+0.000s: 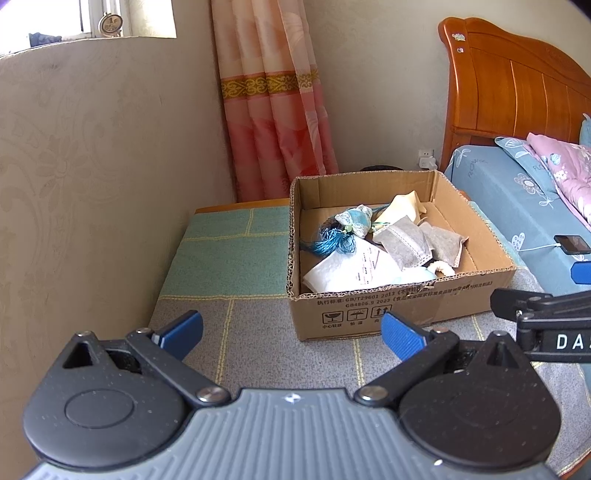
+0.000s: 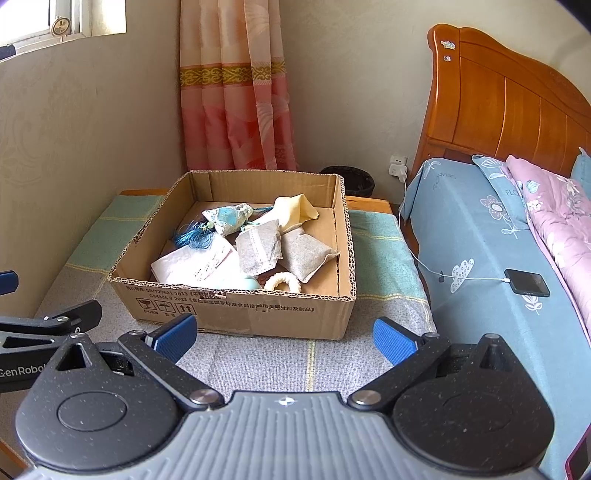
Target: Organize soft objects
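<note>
Soft daylight, even, moderately bright. Source: window (image 1: 88, 18) top left, blown out to white in both views. Shadows faint, soft under the cardboard box (image 2: 236, 306). Slight sheen on wooden headboard (image 2: 498, 99). Strong fisheye bend at edges, walls curve, corners go dark. Focus sharp mid-frame, no motion blur.
</note>
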The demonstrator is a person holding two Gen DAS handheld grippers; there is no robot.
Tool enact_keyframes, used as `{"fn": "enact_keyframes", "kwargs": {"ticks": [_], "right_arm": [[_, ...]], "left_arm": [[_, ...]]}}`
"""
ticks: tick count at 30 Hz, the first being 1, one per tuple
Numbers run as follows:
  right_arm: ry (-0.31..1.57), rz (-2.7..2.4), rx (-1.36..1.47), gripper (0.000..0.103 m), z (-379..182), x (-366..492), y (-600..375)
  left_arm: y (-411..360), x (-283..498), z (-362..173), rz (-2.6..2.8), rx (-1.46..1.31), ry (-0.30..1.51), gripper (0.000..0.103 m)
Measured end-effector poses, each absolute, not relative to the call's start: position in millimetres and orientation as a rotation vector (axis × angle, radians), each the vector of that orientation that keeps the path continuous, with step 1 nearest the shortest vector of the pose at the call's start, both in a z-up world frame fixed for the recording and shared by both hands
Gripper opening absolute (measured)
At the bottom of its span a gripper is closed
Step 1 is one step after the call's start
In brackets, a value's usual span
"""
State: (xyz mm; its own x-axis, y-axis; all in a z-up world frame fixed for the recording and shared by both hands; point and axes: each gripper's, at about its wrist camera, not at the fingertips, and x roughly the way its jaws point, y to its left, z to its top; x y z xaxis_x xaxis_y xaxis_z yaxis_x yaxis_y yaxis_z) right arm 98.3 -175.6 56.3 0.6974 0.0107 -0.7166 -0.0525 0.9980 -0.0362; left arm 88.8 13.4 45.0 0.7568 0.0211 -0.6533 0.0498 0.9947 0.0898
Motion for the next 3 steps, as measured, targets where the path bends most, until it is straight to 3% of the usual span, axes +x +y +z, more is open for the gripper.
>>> {"fn": "enact_keyframes", "kwargs": {"ticks": [3], "right_arm": [[0.797, 0.039, -0.053, 0.103, 56.8, 97.7, -175.8]], "left_arm": [[13.2, 88.2, 45.0, -0.015, 0.105, 0.712, 0.102]]}}
